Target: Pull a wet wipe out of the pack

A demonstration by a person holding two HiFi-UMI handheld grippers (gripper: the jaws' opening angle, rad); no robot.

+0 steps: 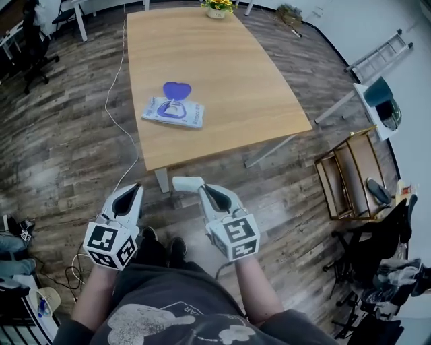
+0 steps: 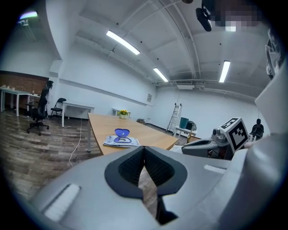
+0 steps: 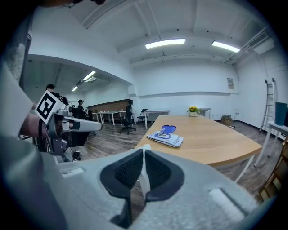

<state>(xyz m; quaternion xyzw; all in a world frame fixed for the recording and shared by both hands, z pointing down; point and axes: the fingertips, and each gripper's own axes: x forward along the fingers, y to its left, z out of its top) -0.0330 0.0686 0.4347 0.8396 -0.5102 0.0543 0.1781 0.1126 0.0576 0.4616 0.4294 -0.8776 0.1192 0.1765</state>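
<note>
Nearest the lens, a dark shirt and two forearms were seen, with the left gripper [image 1: 137,188] and the right gripper [image 1: 187,182] held low before the body, over the wooden floor [image 1: 60,155] and short of the counter [image 1: 222,60]. Both were clenched with nothing grasped: floorboards showed through the slit of the left one, while a pale sliver in the slit of the right one was probably the counter's leg behind it, though this could not be settled. The wet wipe pack [image 1: 174,111] was found lying flat near the counter's near-left corner, ahead of both grippers and well apart from them, its long axis set across the line of approach and its blue lid [image 1: 177,89] flipped up on the far side. The right gripper was judged a shade nearer, the pack lying almost between the two. The pale wood top was otherwise occupied only by a flower pot [image 1: 217,7] at the far end. A white cable [image 1: 124,121], a ladder [image 1: 380,54] and a wooden rack [image 1: 350,172] were noted around the room.
</note>
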